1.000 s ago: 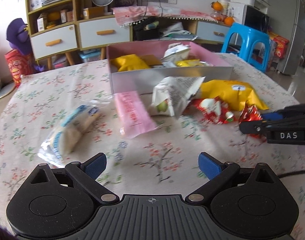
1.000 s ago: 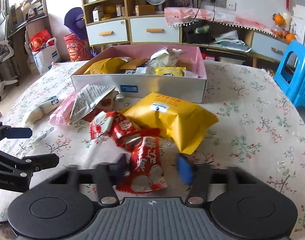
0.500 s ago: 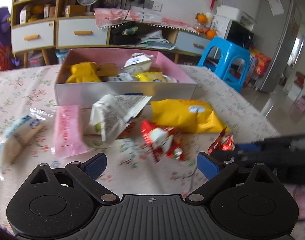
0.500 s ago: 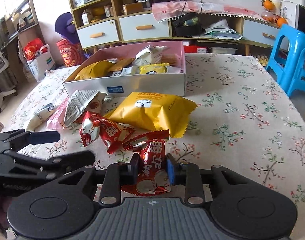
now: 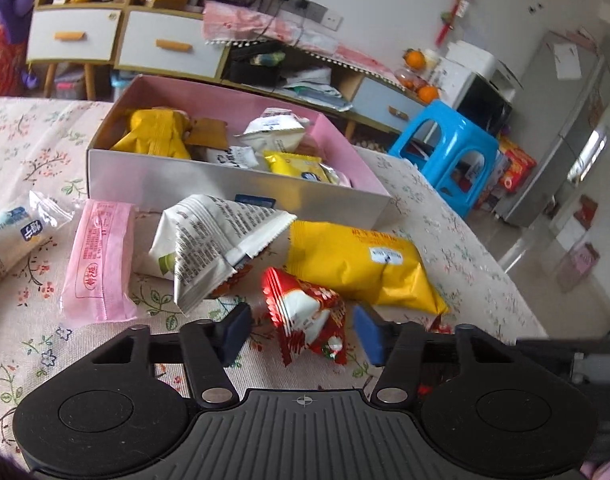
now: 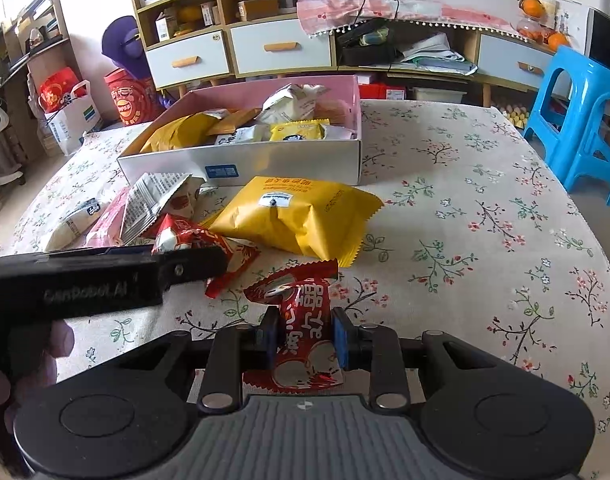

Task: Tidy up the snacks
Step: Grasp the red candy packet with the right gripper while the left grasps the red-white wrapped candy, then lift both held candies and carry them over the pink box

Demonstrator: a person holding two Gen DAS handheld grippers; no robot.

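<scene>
Snacks are what I am handling: a red foil snack packet with white characters [image 6: 305, 332] is pinched between the blue pads of my right gripper [image 6: 305, 336], whose jaws are pressed tight on its crinkled middle, the top of the packet fanning up above the pads and its bottom edge hanging below them. My left gripper [image 5: 299, 330] has its jaws closing around a second red and white foil snack packet [image 5: 305, 316] that lies on the floral-cloth surface [image 6: 465, 216]; the packet sits between the two blue pads [image 5: 367, 334], and I can see a gap on each side, so they are not pressing it.

Just beyond that packet lies a large yellow plastic snack bag with a small white label [image 5: 361, 264], and beside it, to the left, a white crumpled pouch printed with dense black text [image 5: 213, 240], tilted up on other wrappers. Farther left lie a flat pink plastic packet [image 5: 101, 260] and, at the edge of view, a clear wrapper holding a pale bun [image 5: 9, 240]. Behind them all stands a shallow rectangular cardboard box, white outside and pink inside [image 5: 233, 192], with yellow and white snack packs in it. A blue plastic stool [image 5: 445, 152] stands past the surface's far corner.
</scene>
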